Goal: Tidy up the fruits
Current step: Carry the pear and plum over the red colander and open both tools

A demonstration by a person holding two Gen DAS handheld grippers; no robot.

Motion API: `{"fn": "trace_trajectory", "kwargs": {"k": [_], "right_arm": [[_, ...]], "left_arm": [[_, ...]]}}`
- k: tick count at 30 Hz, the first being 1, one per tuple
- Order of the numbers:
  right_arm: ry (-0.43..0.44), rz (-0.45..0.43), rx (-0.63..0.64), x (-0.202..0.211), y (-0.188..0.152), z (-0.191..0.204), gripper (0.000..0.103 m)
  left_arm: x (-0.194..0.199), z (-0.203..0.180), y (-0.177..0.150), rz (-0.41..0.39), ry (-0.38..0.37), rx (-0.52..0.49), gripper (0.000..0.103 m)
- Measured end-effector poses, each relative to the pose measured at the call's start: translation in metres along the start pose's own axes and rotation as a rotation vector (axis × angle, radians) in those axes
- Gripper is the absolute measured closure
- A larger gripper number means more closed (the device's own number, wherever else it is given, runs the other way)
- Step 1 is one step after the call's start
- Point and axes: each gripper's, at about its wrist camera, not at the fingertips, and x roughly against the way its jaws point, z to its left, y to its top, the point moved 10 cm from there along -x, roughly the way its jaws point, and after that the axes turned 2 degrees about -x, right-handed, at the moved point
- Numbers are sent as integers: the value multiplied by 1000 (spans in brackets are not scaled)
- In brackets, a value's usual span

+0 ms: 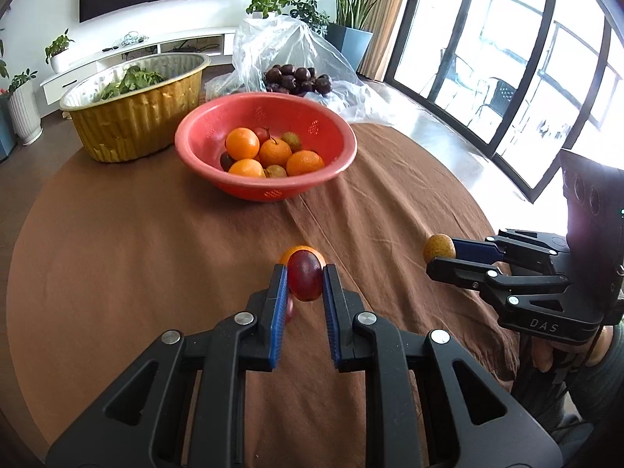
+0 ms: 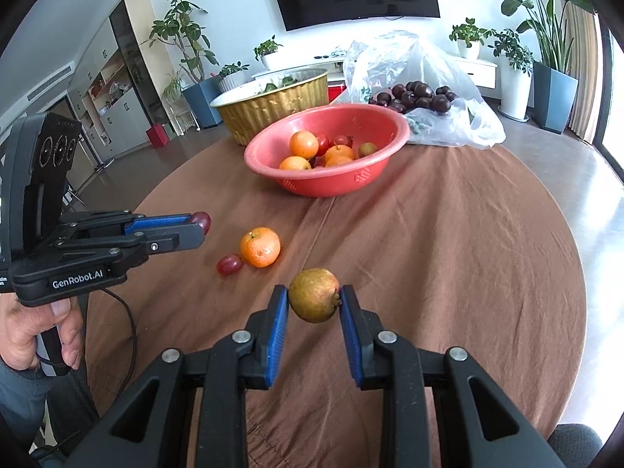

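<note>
My left gripper [image 1: 305, 279] is shut on a small dark red fruit [image 1: 305, 276], held above the brown tablecloth; from the right wrist view the same gripper [image 2: 201, 226] grips that red fruit [image 2: 201, 220] at the left. Below it on the cloth lie an orange [image 2: 260, 247] and another small red fruit [image 2: 229, 264]. My right gripper [image 2: 314, 296] is shut on a brownish-green round fruit [image 2: 314, 295], also seen at the right in the left wrist view [image 1: 439, 247]. A red perforated bowl [image 1: 323, 117] with several oranges and small fruits stands mid-table.
A gold foil basin [image 1: 136, 117] with leafy greens stands behind the bowl to the left. A clear plastic bag [image 1: 273, 43] with several dark plums [image 1: 298, 78] lies behind the bowl. A hand [image 2: 23, 331] holds the left gripper's handle. The round table's edge curves near the window.
</note>
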Motion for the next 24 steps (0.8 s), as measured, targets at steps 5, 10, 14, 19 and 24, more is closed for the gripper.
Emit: {"fn": "trace_trajectory", "kwargs": {"k": [5, 10, 14, 19, 24], "right_arm": [[-10, -27, 5, 4, 21, -5, 74], [-22, -49, 22, 5, 43, -12, 74], [-35, -63, 39, 2, 66, -15, 74], [-46, -61, 60, -11, 92, -20, 74], [-50, -53, 82, -29, 113, -20, 74]], "left_arm": [[1, 13, 25, -20, 12, 3, 87], [-3, 23, 49, -30, 21, -3, 87], [-9, 33, 68, -40, 28, -2, 87], [-24, 46, 92, -40, 35, -5, 87], [-42, 61, 111, -38, 51, -6, 87]]}}
